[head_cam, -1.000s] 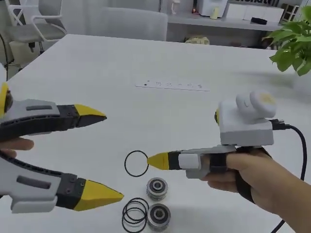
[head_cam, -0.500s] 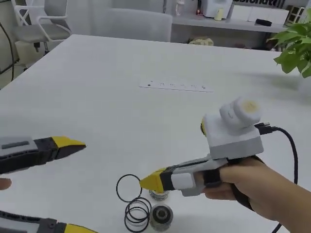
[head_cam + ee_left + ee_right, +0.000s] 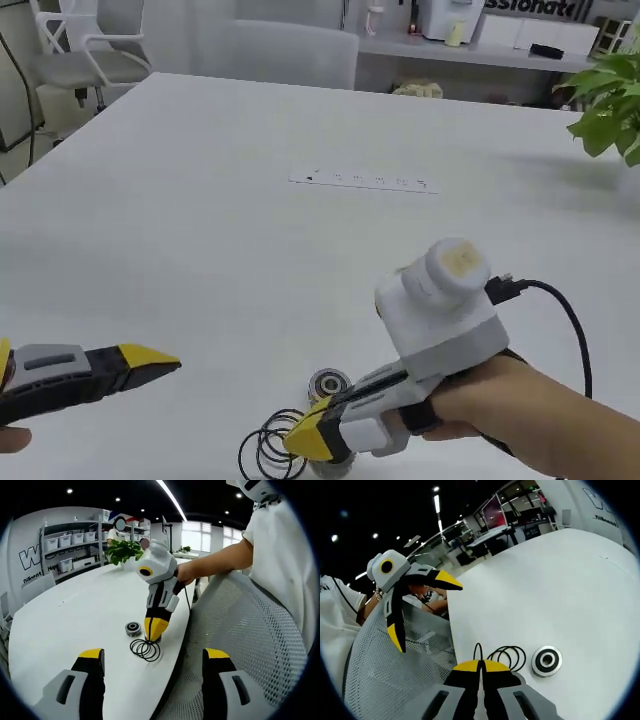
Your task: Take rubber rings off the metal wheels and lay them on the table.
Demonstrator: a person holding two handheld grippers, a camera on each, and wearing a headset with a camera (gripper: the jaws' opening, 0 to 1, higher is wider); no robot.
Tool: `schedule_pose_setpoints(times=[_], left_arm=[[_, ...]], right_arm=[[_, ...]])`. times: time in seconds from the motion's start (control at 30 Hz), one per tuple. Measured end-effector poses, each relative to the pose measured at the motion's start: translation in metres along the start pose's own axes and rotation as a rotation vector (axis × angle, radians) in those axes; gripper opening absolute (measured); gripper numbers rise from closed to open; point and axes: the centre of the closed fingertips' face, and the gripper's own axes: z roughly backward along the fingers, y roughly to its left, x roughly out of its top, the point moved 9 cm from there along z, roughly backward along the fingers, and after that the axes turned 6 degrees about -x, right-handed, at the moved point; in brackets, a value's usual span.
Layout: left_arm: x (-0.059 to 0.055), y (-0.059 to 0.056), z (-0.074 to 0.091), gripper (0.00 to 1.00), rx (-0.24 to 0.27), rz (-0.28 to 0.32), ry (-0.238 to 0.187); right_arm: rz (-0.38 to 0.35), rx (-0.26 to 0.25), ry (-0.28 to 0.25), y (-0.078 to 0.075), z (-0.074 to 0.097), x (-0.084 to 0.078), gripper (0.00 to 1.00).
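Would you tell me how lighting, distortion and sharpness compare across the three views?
Head view: soft even light, faint shadows on the white table, straight lines, little blur. Left gripper view: strong fisheye curving the table edge; overlapping black rubber rings crisp. Right gripper view: dark ceiling, bright tabletop, silver metal wheel sharp.

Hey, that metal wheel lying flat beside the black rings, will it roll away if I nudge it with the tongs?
Probably not: the metal wheel lies flat on the table, so it should slide rather than roll. It looks like solid steel, so it is likely heavy for its size. Its shiny rim may be slippery.
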Motion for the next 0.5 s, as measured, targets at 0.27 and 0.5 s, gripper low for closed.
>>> schedule_pose_setpoints(times=[0.27,0.5], left_arm=[[-0.0014,-0.0014,-0.0017,0.76,-0.012,0.012,0.002],[-0.0015,-0.0018,-0.002,0.76,-0.014,0.023,-0.006]], right_arm=[[0.075,-0.051,0.045,-0.002,-0.0058,-0.0042,0.0],[0.088,-0.081,0.032,-0.0067,-0.0028,-0.0026,0.05]])
